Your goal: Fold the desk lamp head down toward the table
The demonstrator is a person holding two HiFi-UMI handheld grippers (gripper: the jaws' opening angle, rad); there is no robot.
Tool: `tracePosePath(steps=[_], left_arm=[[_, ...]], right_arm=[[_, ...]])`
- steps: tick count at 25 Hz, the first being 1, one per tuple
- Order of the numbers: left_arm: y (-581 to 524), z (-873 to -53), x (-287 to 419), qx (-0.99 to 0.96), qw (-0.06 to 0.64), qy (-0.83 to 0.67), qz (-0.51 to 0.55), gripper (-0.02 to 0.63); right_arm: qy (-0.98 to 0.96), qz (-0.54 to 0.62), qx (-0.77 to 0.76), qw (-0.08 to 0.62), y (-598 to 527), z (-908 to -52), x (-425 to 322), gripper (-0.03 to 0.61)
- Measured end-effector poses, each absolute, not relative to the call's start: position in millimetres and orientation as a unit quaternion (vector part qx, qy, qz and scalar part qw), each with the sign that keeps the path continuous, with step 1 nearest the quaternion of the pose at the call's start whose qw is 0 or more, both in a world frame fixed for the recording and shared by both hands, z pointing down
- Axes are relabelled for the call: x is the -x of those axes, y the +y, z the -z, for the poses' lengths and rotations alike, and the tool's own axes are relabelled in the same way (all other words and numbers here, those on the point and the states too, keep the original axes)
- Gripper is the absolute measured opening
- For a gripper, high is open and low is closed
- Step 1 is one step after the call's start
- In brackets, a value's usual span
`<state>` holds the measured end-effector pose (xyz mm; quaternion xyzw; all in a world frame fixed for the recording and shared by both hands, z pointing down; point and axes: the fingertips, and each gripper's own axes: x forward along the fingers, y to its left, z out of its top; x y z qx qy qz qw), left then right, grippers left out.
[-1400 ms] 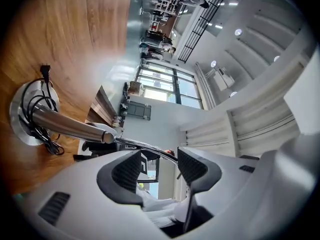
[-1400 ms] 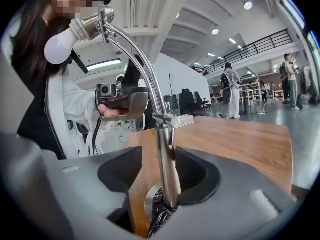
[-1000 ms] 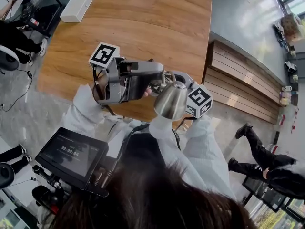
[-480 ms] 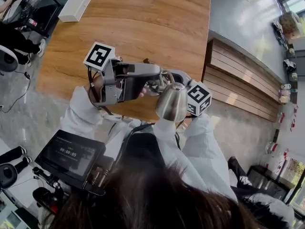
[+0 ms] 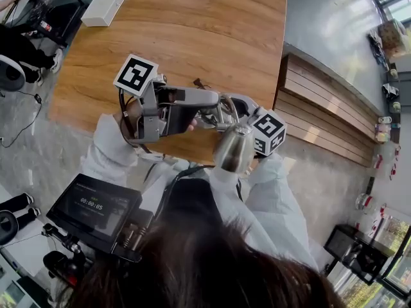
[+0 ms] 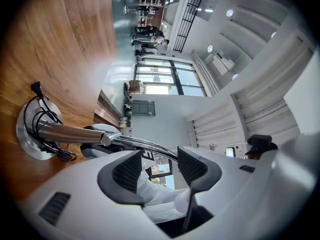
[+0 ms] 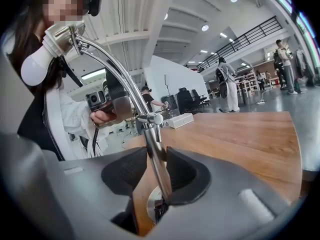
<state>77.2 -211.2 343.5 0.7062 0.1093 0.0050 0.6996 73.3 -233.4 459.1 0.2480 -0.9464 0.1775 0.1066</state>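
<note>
A chrome desk lamp stands near the front edge of the wooden table (image 5: 212, 31). In the left gripper view, its round base (image 6: 22, 134) with a black cord wound on it lies at left, and the post (image 6: 70, 133) leads to the joint. My right gripper (image 7: 150, 166) is shut on the post (image 7: 156, 156) just under the joint (image 7: 150, 118). The curved upper arm (image 7: 107, 66) rises to the shade and white bulb (image 7: 35, 66). My left gripper (image 6: 162, 166) is open, and the upper arm (image 6: 145, 144) crosses just past its tips. The shade (image 5: 232, 147) hides the jaws in the head view.
A white box (image 5: 104, 4) lies at the table's far left corner. Wooden steps (image 5: 321, 101) run along the table's right side. A monitor on a rig (image 5: 96, 207) sits low at left by the person. People stand in the hall beyond the table.
The lamp shade has tipped a little lower, toward the person. The left gripper has rolled slightly. Both hands stay in place.
</note>
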Motion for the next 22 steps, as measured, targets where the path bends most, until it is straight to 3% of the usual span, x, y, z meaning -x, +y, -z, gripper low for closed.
tracePosePath(steps=[5,15,22], left_arm=[[-192,-351,-76,-0.769,0.626,0.101,-0.076,0.202],[-181,-416,-77,-0.884,0.426,-0.023,-0.189,0.068],[-185,-424,-74,-0.908,0.389,-0.061,-0.145,0.069]], right_arm=[[-0.947,-0.18,-0.243,0.107,-233,-459,-75,0.117],[-0.952,-0.191,-0.222,0.092,-239,-459,-79,0.118],[-0.955,-0.199,-0.206,0.081,-242,-461,-76,0.12]])
